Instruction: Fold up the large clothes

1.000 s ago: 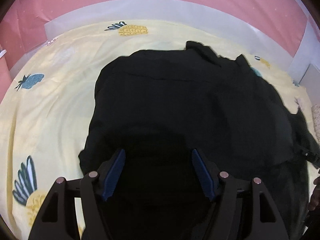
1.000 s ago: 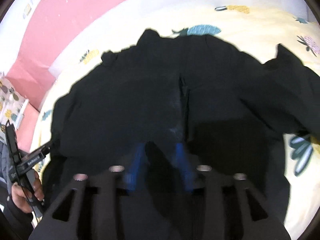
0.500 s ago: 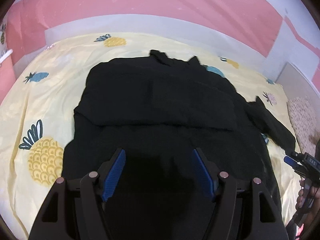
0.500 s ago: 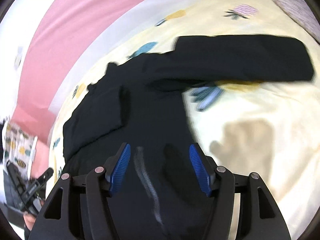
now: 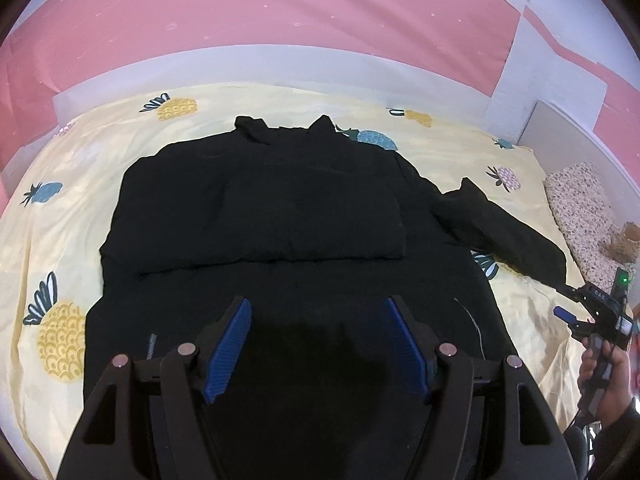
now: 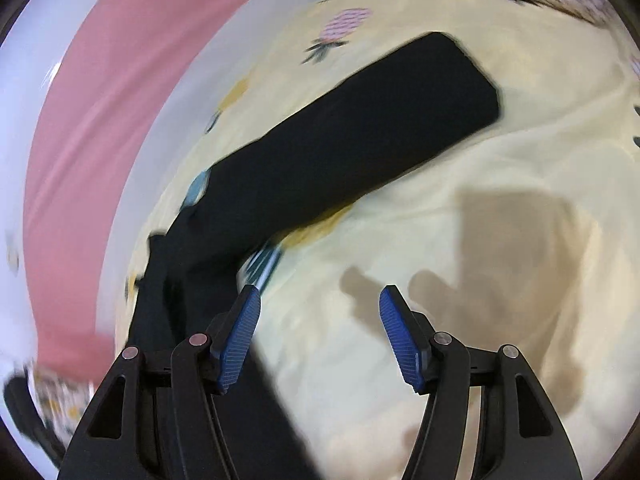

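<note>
One sleeve [image 6: 352,136] of the black jacket [image 5: 280,208] lies stretched out past the body on the pineapple sheet [image 5: 72,208], likely next to fold. Left gripper [image 5: 316,344] and right gripper [image 6: 320,332] hover spread, empty.

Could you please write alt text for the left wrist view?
A black garment lies on a yellow pineapple-print bedsheet, one sleeve stretched out to the right. The open left gripper hovers over its near edge.
</note>
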Demonstrator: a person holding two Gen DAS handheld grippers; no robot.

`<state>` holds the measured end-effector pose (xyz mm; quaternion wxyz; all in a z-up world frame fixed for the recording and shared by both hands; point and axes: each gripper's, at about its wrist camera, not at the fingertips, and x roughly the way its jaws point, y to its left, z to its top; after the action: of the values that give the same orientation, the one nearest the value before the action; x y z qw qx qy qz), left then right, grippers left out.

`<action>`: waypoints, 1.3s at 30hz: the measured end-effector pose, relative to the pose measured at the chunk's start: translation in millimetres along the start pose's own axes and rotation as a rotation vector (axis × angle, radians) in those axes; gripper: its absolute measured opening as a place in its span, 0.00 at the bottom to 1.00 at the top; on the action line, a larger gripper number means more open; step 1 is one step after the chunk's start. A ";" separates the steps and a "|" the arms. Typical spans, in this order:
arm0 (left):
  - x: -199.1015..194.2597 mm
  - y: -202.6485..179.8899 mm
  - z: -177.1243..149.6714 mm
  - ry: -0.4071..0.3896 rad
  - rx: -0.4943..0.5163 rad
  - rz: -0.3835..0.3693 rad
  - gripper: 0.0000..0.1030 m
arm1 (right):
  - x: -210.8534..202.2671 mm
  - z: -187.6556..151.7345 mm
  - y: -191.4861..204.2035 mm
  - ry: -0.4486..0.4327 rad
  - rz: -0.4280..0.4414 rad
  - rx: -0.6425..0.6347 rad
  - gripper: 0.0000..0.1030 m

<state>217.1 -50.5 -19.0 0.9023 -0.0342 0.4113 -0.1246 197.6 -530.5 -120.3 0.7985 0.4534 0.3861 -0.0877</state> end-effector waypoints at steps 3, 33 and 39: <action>9.2 -3.7 3.2 0.006 0.003 0.003 0.68 | 11.7 23.0 -26.3 -0.030 -0.025 0.075 0.61; 37.2 28.0 18.3 0.009 -0.083 0.048 0.68 | -12.6 115.0 39.4 -0.223 -0.037 -0.056 0.24; 28.7 39.1 25.1 -0.007 -0.102 0.052 0.68 | -39.3 102.4 129.0 -0.251 0.073 -0.226 0.22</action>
<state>261.7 -21.0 -29.9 0.9038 -0.0699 0.4146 -0.0796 288.8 -545.9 21.6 0.8890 0.3600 0.2740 -0.0706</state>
